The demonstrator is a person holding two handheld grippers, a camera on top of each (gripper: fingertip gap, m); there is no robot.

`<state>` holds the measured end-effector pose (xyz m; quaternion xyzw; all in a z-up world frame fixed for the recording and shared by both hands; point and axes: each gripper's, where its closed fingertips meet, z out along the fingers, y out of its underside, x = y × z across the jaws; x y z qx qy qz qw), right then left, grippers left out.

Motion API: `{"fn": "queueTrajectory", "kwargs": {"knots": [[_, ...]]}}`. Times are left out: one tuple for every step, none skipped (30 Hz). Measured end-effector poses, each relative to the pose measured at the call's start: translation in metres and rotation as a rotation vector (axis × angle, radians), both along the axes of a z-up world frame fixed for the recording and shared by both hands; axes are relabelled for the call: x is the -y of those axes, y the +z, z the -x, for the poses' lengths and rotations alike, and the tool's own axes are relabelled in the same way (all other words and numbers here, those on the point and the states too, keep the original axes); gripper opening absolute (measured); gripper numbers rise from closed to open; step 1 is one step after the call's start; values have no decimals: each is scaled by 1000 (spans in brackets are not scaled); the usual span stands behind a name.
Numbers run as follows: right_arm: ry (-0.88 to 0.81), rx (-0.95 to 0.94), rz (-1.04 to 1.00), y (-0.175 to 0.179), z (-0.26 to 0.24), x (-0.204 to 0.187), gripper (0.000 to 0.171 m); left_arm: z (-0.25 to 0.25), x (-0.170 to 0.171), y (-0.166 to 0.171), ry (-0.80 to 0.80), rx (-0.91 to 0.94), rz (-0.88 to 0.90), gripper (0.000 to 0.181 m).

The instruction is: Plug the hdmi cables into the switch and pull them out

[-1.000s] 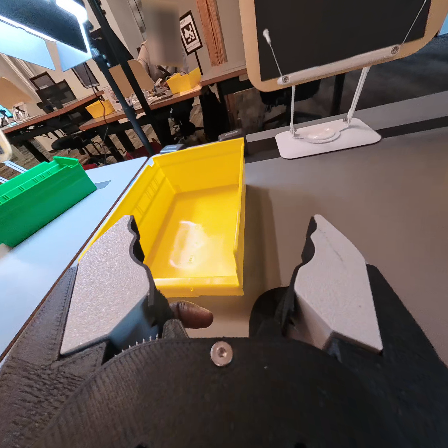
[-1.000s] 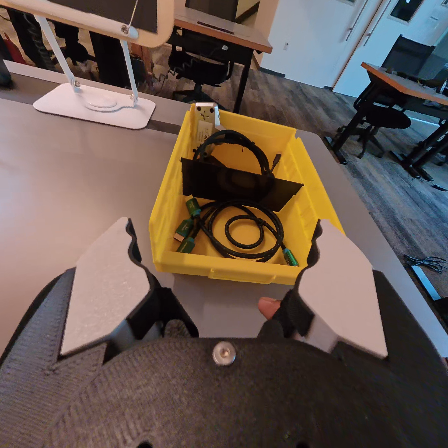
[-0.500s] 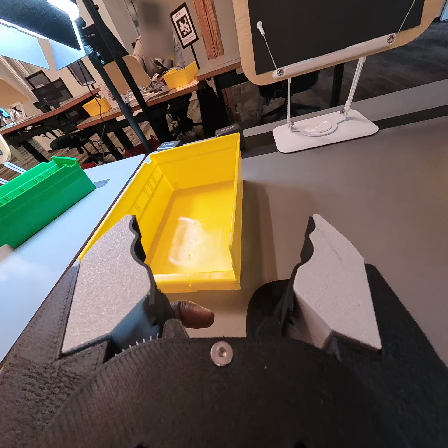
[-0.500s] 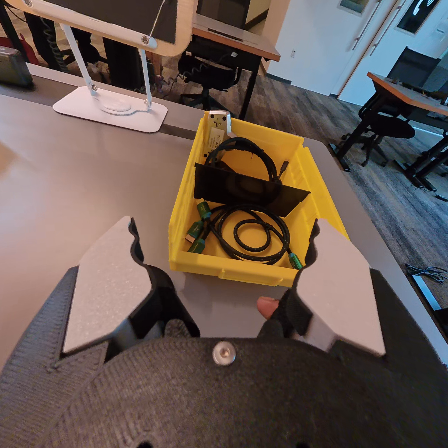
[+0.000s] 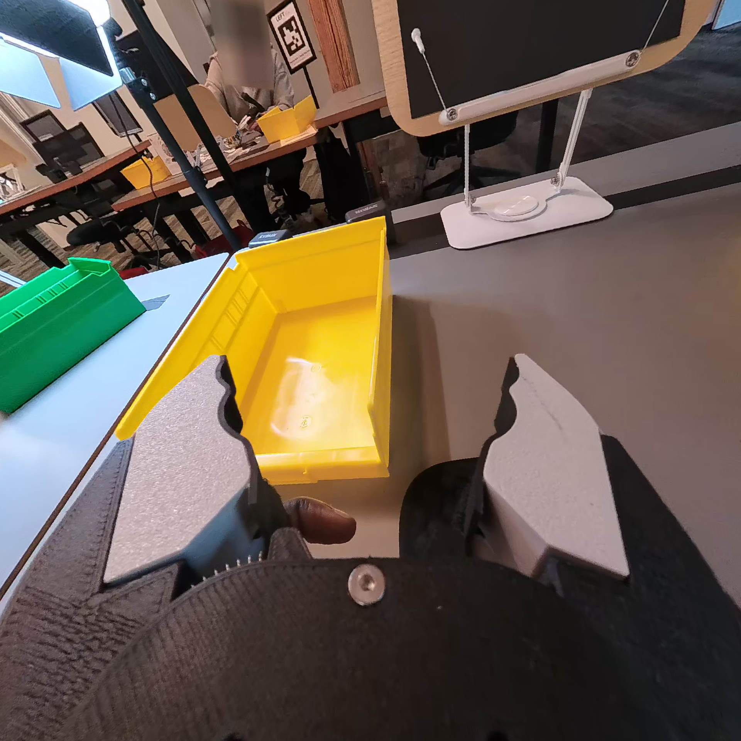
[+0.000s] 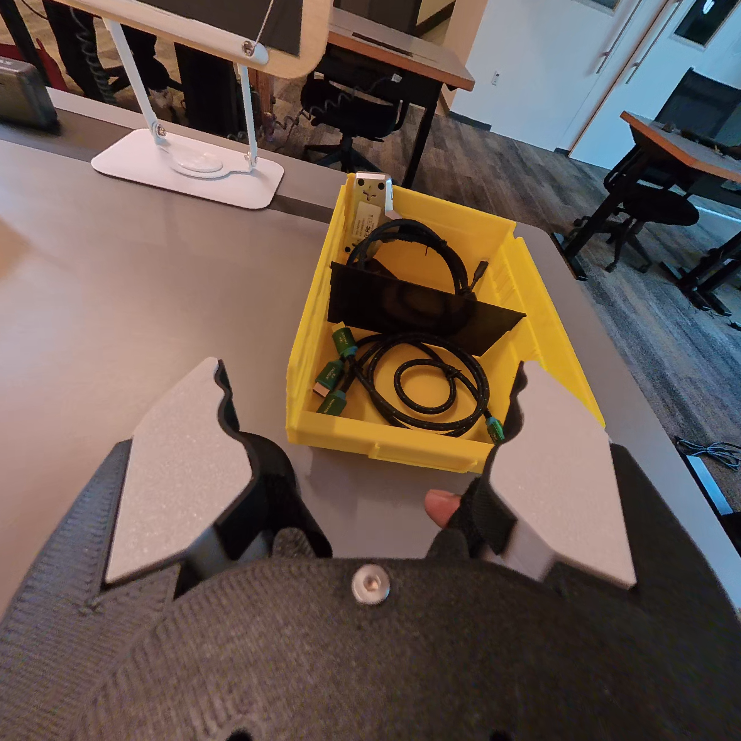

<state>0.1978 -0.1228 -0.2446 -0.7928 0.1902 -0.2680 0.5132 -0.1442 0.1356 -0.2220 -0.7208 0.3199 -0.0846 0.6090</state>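
Yellow plastic marks the divided bin [image 6: 385, 445], its front compartment holding coiled HDMI cables [image 6: 433, 385]; behind its black divider [image 6: 417, 308] leans the silver switch [image 6: 371, 208]. The right gripper [image 6: 371, 405] hovers just before that bin, jaws spread and empty, likely lining up a reach; the left gripper [image 5: 369, 401], equally wide and empty, faces a bare yellow bin [image 5: 320, 467].

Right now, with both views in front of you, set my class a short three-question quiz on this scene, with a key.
1. True or false: the yellow bin ahead of the left gripper holds cables.
2. What splits the yellow bin ahead of the right gripper into two sections?
   A. a black divider
   B. a green lid
   C. a white board
3. Fill in: the cable in the near section has plugs coloured ____.

Key:
1. False; it is empty.
2. A.
3. Green.
Both grippers' jaws stand open, holding nothing.
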Motion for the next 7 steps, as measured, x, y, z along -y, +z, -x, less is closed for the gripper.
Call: {"fn": "queueTrajectory", "kwargs": {"knots": [[1,-1,1,0,0,0,130,0,0,0,1,-2,1,124],[0,0,3,0,0,0,130,0,0,-1,3,-5,1,124],[0,1,4,0,0,0,130,0,-1,-1,6,-10,-1,124],[0,3,4,0,0,0,130,1,-1,-1,11,-16,-4,124],[1,4,5,0,0,-1,130,2,-1,-2,15,-22,-7,124],[0,3,7,-1,0,-1,130,2,-1,-2,16,-25,-6,124],[0,3,8,-1,0,-1,130,2,-1,-3,13,-25,-3,124]]}}
